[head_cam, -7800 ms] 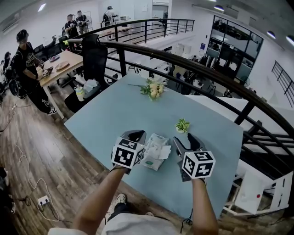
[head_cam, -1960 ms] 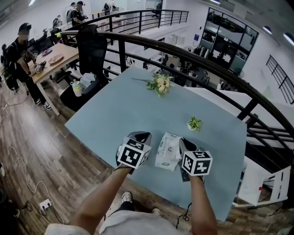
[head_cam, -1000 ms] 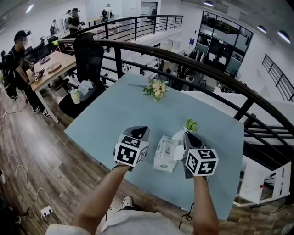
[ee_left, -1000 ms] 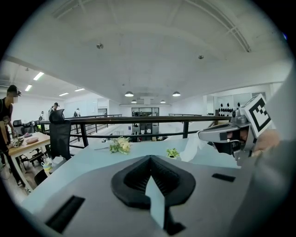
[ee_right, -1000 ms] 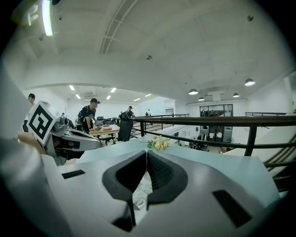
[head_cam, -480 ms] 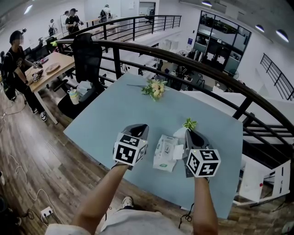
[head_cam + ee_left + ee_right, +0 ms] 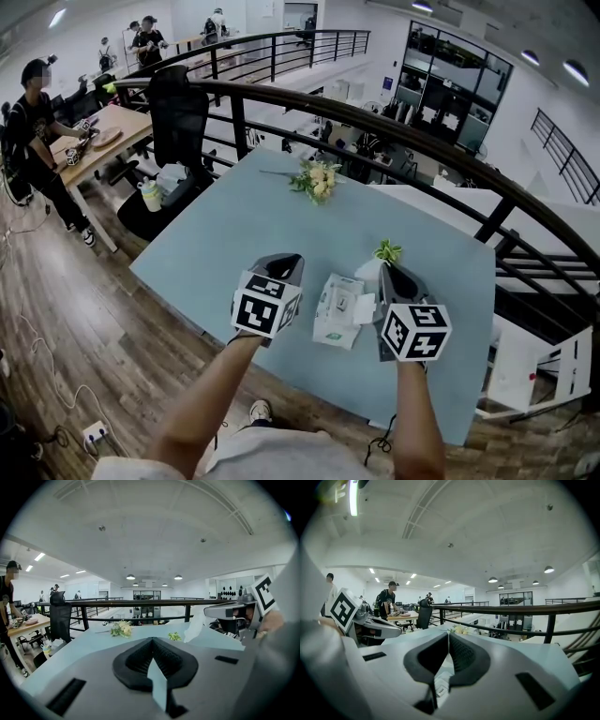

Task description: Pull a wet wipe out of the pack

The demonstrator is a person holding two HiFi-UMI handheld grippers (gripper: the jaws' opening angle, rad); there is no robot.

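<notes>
Head view shows the wet wipe pack lying on the light blue counter, close to its near edge and between the two grippers. Just right of the pack, the right gripper has its jaws closed on a white wet wipe lifted above the pack's right side. The left gripper is just left of the pack, apart from it, jaws pressed together and holding nothing.

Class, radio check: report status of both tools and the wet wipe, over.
Left tool shut, beside pack. Right tool shut on wipe, held above pack. Green sprig just beyond, flowers farther back; nothing blocking.
</notes>
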